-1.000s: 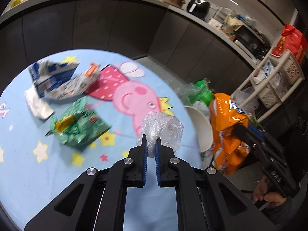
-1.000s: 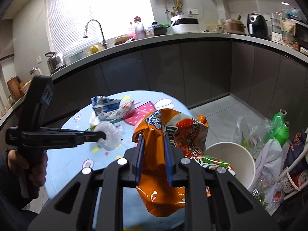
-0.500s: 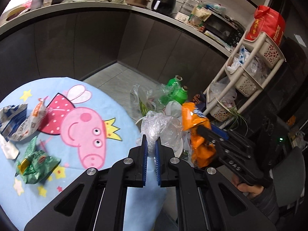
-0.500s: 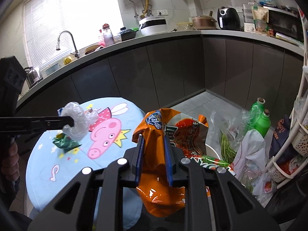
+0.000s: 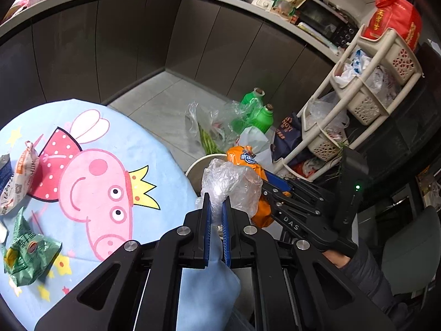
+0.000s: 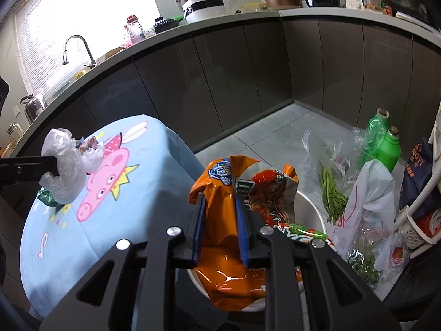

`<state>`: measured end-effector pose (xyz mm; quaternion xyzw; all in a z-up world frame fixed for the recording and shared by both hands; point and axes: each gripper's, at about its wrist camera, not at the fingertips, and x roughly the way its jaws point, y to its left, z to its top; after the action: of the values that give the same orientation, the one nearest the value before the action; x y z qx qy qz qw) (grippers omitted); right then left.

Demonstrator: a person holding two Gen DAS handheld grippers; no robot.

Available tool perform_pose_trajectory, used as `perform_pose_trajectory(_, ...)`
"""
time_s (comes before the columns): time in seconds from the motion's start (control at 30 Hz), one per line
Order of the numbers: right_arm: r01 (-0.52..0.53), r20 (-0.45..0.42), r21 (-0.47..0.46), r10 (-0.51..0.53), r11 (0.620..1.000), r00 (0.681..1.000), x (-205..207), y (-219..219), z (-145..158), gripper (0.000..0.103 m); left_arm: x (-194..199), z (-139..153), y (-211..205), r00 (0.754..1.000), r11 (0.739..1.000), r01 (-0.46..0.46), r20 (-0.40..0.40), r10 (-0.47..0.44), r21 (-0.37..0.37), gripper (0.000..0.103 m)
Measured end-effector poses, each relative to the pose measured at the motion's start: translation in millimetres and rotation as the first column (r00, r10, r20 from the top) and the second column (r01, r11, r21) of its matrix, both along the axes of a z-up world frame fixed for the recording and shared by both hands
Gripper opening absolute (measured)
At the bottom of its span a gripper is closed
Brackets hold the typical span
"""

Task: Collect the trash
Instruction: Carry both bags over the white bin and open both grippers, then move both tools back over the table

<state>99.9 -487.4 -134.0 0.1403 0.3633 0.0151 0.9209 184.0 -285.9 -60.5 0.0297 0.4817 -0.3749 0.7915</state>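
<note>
Both tools have swung from over the surface [image 5: 82, 127] toward the white bin [image 6: 311, 215] on the floor at lower centre of the right wrist view. The right tool [image 6: 219, 220] pinches an orange snack bag [image 6: 220, 193], which now hangs over the bin's mouth; the bin already holds a wrapper. The left tool [image 5: 215, 215], at lower centre of its own view, pinches a crumpled clear plastic bag [image 5: 231, 184], which has passed the surface's rim and sits just beside the orange bag. Judged from this, release into the bin is the step in hand. A green wrapper [image 5: 24, 251] and a white packet [image 5: 19, 179] remain at the left edge of the left wrist view. Open room is tight: surface rim to the left, green bottles [image 6: 386, 143] and loose bags to the right.
</note>
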Motion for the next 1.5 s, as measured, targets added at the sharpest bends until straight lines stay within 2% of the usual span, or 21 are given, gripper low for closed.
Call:
perform_pose_trajectory(0.27, -0.007, -0.050, 0.024, 0.008, 1.000, 0.999, 15.2, -5.9, -35.1, 0.026, 8.2, -15.7, -20.1, 1.000, 0.999, 0.009, -0.026, -0.008, 0.035, 0.007)
perform_pose_trajectory(0.4, 0.002, -0.049, 0.010, -0.001, 1.000, 0.999, 12.3, -8.6, -41.3, 0.050, 9.7, -19.6, -26.6, 0.999, 0.999, 0.013, -0.033, -0.012, 0.040, 0.007)
perform_pose_trajectory(0.43, 0.004, -0.046, 0.008, -0.004, 1.000, 0.999, 10.2, -10.2, -41.1, 0.051, 9.6, -20.2, -27.9, 0.999, 0.999, 0.015, -0.034, -0.013, 0.041, 0.007)
perform_pose_trajectory(0.7, 0.054, -0.024, 0.013, -0.054, 0.998, 0.998, -16.8, -30.0, -33.8, 0.053, 9.5, -28.7, -43.1, 0.998, 0.997, 0.046, -0.047, -0.043, 0.056, 0.007)
perform_pose_trajectory(1.03, 0.092, -0.068, 0.019, -0.090, 0.996, 0.994, -41.7, -40.5, -47.4, 0.055, 16.9, -53.6, -81.8, 0.991, 0.992, 0.106, -0.086, -0.099, 0.072, 0.009)
perform_pose_trajectory(1.07, 0.094, -0.068, 0.020, -0.093, 0.995, 0.993, -42.8, -41.6, -47.8, 0.055, 17.7, -54.8, -84.7, 0.993, 0.992, 0.099, -0.068, -0.094, 0.083, 0.013)
perform_pose_trajectory(1.1, 0.096, -0.067, 0.021, -0.094, 0.995, 0.993, -43.1, -42.4, -47.9, 0.055, 18.0, -54.9, -87.3, 0.995, 0.992, 0.091, -0.057, -0.086, 0.090, 0.030)
perform_pose_trajectory(1.13, 0.098, -0.066, 0.023, -0.096, 0.995, 0.993, -44.0, -43.4, -47.6, 0.055, 18.0, -54.2, -87.7, 0.997, 0.993, 0.072, -0.043, -0.068, 0.094, 0.056)
perform_pose_trajectory(1.2, 0.099, -0.061, 0.026, -0.097, 0.995, 0.993, -45.4, -43.7, -46.2, 0.055, 19.7, -49.1, -82.1, 1.000, 0.997, 0.007, -0.005, -0.006, 0.082, 0.076)
perform_pose_trajectory(1.27, 0.102, -0.056, 0.030, -0.100, 0.994, 0.993, -46.4, -43.3, -44.7, 0.057, 20.8, -44.8, -77.9, 1.000, 0.998, -0.008, -0.004, 0.009, 0.057, 0.079)
perform_pose_trajectory(1.33, 0.103, -0.053, 0.036, -0.101, 0.994, 0.993, -45.3, -43.5, -43.8, 0.060, 21.7, -40.4, -71.2, 0.999, 0.997, -0.040, 0.014, 0.039, 0.059, 0.089)
perform_pose_trajectory(1.4, 0.096, -0.049, 0.036, -0.094, 0.995, 0.994, -43.6, -40.7, -41.8, 0.063, 21.7, -35.3, -65.5, 0.997, 0.996, -0.066, 0.042, 0.063, 0.058, 0.094)
perform_pose_trajectory(1.5, 0.083, -0.042, 0.027, -0.081, 0.996, 0.996, -41.1, -34.1, -36.7, 0.073, 24.3, -31.4, -58.6, 0.995, 0.994, -0.093, 0.043, 0.090, 0.057, 0.094)
